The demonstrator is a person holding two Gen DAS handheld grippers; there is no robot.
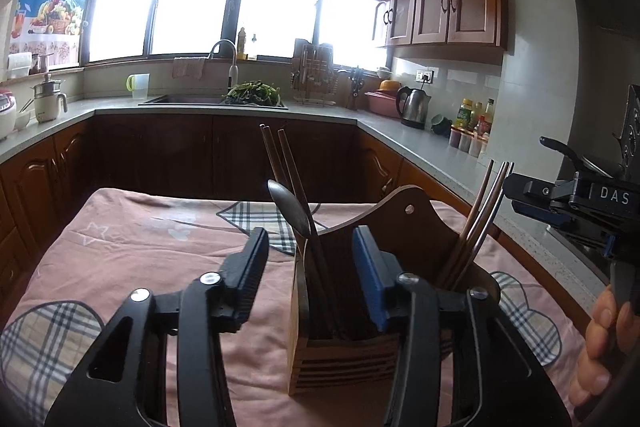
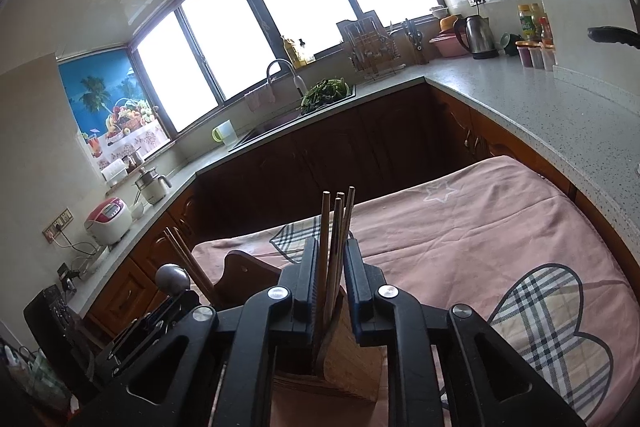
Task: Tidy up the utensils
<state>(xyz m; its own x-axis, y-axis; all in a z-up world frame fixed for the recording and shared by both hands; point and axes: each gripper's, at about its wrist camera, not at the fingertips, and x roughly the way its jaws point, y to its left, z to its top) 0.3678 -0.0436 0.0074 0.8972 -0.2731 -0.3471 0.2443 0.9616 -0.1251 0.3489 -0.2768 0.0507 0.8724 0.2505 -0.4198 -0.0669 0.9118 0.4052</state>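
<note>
A wooden utensil holder (image 1: 344, 359) stands on the pink cloth-covered table (image 1: 160, 247). Its left compartment holds a dark spoon (image 1: 290, 207) and dark chopsticks (image 1: 280, 163). More chopsticks (image 1: 484, 211) lean in its right side. My left gripper (image 1: 310, 267) is open, its pads apart on either side of the spoon's handle. In the right wrist view the holder (image 2: 352, 359) sits just below my right gripper (image 2: 332, 279), which is open, with several chopsticks (image 2: 336, 227) standing loosely in the gap. The spoon (image 2: 173, 279) shows at the left.
A person's hand (image 1: 600, 339) holds the right gripper's body (image 1: 560, 195) at the right edge. A grey counter (image 2: 540, 107) wraps around the room, with a kettle (image 1: 414, 107), bottles (image 1: 474, 117), a sink with greens (image 1: 252, 95) and a rice cooker (image 2: 108, 221).
</note>
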